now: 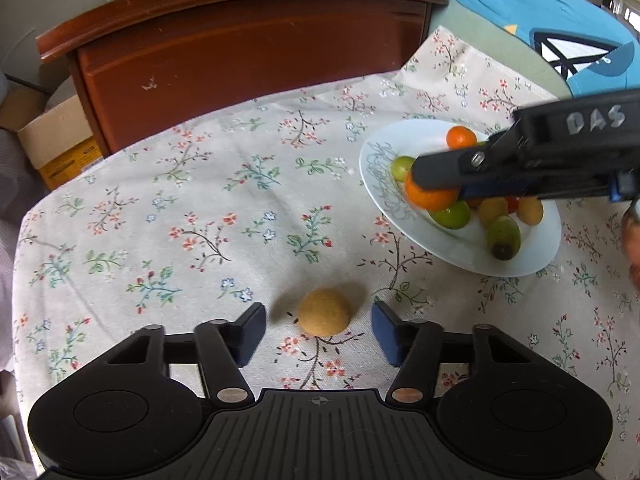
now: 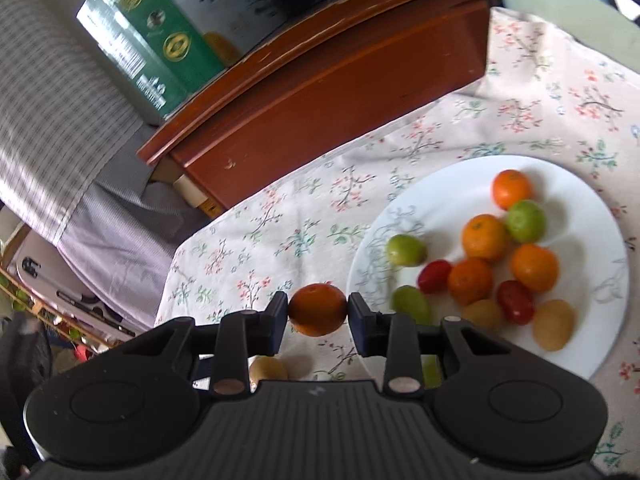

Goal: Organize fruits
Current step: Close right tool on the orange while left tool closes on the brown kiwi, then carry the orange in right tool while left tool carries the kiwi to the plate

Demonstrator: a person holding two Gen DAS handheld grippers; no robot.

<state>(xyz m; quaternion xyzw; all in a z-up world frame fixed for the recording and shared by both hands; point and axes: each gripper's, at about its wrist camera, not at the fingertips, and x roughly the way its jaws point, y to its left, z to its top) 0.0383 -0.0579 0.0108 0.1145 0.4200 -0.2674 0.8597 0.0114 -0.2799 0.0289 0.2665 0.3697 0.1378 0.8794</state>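
the orange [image 2: 318,309] sits clamped between the pads of the right gripper [image 2: 318,312], jaws drawn in narrow on its sides, lifted clear of the floral cloth [image 2: 280,220]. it looks small, round and light, with a firm but yielding skin; a grip across its widest middle, as here, should hold it, though a hard squeeze could bruise it and a grip off centre could let it roll out. just ahead and to the right of this gripper lies the white plate [image 2: 600,240], already loaded with oranges, green fruits, red ones and brownish ones.

the tan round fruit [image 1: 325,312] rests on the cloth between the jaws of the left gripper [image 1: 319,330], which stand partly open with a gap on each side, the pads not touching it. it looks matte, dry and light, so likely not slippery; taking it across the middle seems best, since it could roll on the cloth.

the left wrist view shows the right gripper [image 1: 430,184] from the side, holding the orange [image 1: 430,196] over the near edge of the plate [image 1: 460,256], a relation the right view leaves unclear. the right wrist view lays out the whole plate, and shows the tan fruit [image 2: 267,369] only as a sliver below its own fingers.
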